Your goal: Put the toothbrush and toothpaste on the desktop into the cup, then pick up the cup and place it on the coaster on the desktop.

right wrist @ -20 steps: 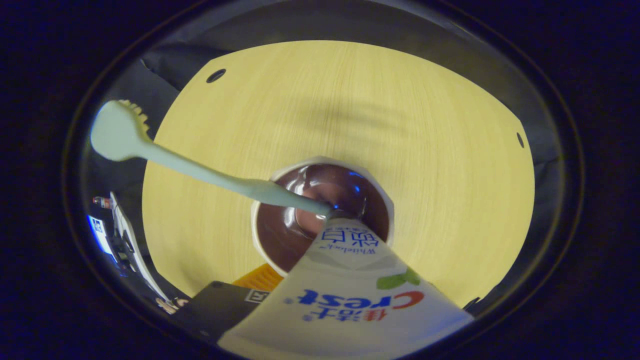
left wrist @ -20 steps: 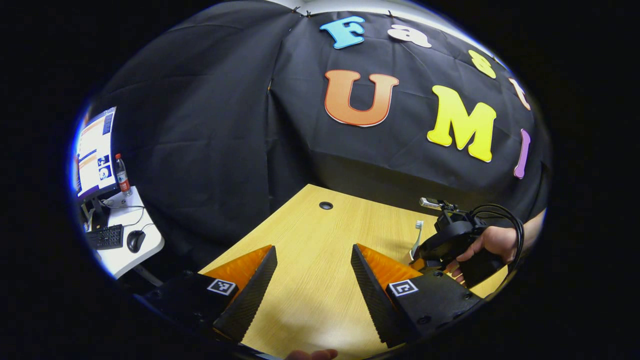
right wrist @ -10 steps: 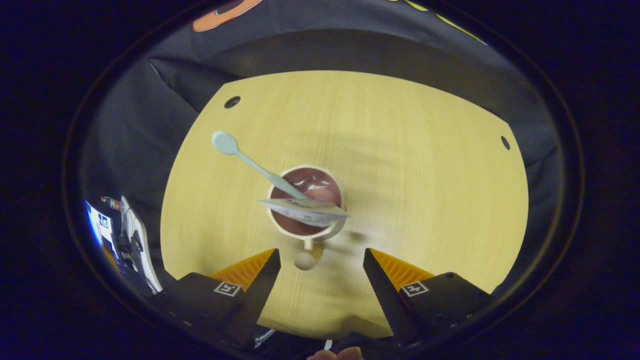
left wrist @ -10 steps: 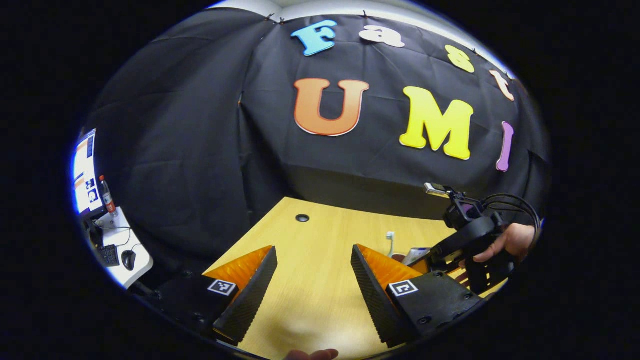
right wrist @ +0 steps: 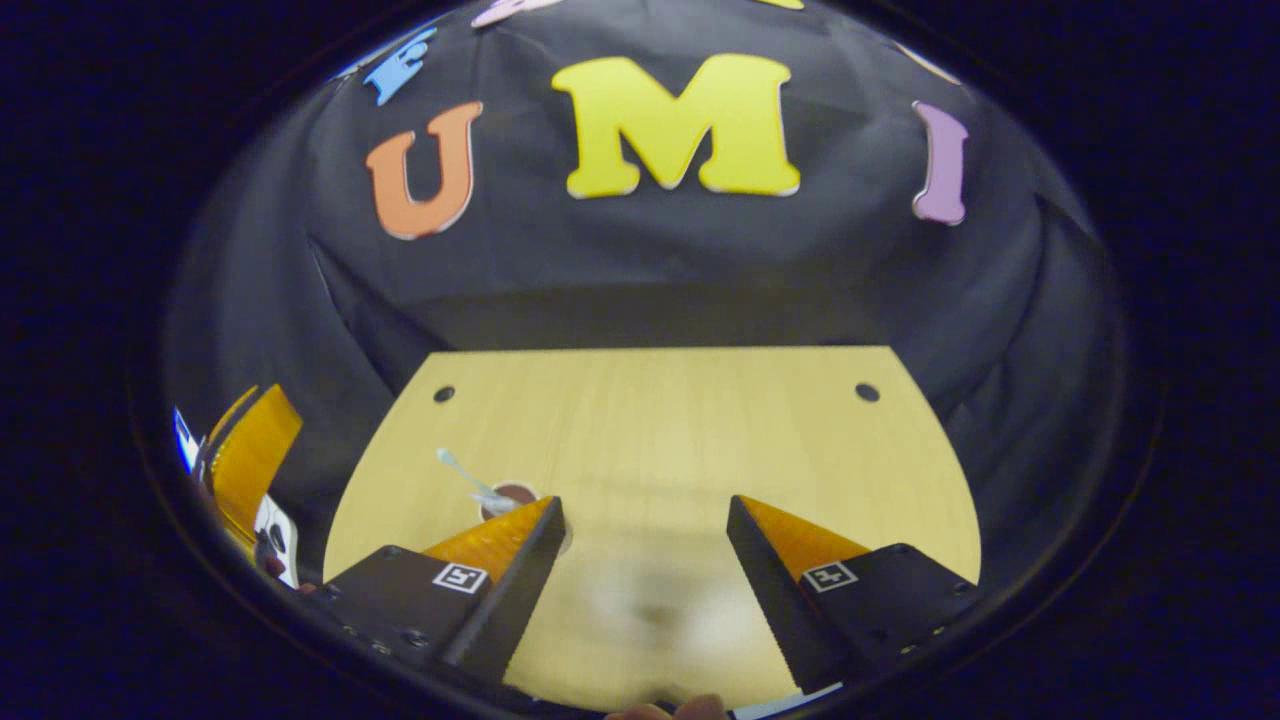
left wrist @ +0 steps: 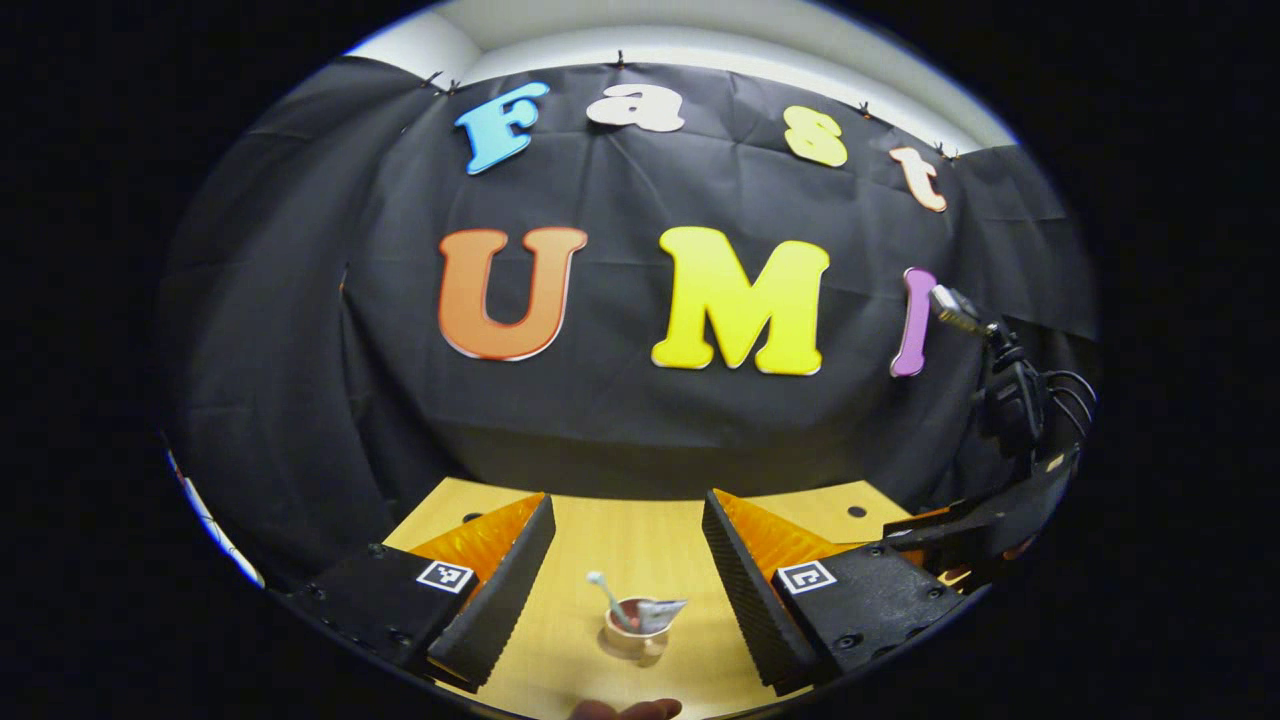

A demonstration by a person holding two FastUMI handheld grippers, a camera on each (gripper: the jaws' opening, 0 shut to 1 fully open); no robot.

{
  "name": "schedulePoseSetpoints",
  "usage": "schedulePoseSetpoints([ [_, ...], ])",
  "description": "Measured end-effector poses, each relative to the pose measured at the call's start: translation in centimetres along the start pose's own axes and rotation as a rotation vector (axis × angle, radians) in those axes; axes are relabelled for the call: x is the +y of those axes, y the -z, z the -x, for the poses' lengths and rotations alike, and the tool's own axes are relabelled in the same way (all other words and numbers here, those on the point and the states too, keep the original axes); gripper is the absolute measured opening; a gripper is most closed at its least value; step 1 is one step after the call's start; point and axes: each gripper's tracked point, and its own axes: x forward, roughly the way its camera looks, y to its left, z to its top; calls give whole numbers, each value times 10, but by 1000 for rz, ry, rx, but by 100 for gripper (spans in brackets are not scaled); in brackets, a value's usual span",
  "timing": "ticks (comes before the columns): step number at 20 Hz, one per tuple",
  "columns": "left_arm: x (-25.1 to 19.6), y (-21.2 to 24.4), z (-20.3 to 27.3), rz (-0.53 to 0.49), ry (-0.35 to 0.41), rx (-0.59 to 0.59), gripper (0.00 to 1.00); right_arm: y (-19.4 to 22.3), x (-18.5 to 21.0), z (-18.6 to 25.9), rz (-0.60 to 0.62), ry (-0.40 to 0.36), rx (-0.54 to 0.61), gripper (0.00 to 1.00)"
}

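Both tongs I run stand wide and hold nothing: my left gripper (left wrist: 625,560) hangs over the near edge of the wooden desktop (right wrist: 660,420), and my right gripper (right wrist: 645,560) also hangs above it. Black cloth walls (left wrist: 300,330) the booth behind the far edge. Toward the desktop's near edge the cup (left wrist: 632,632) stands upright, with the toothpaste (left wrist: 660,613) and the toothbrush (left wrist: 606,590) leaning inside it.

left gripper (left wrist: 625,560): fingers (left wrist: 510,575) spread apart, nothing between them pressed | cup (left wrist: 632,635): stands on the worktop (left wrist: 620,535), near, seen between the fingers | toothbrush (left wrist: 608,595): in cup, leans left | toothpaste (left wrist: 660,612): in cup, leans right | right gripper (left wrist: 940,530): far right, above worktop edge
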Motion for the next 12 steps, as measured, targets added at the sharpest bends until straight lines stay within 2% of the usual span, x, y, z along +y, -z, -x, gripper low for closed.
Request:
schedulePoseSetpoints([
  [2,-22,-30,-5,-19,14,-51,94,-41,-14,25,2,3,-183,97],
  [4,-43,-49,-5,-10,32,-82,94,-63,-27,45,-1,21,-324,97],
  [5,-51,-54,-4,-3,39,-92,100,-70,-34,55,-11,30,-369,97],
  [7,-60,-60,-1,-15,29,-114,100,-75,-45,69,-12,59,-445,97],
  [8,-60,-62,0,-18,14,-123,94,-79,-50,74,3,79,-477,97],
  [11,-58,-59,6,17,-16,-125,94,-87,-49,85,20,97,-545,97],
  [12,-54,-57,6,24,-27,-122,100,-85,-47,89,24,93,-555,97],
])
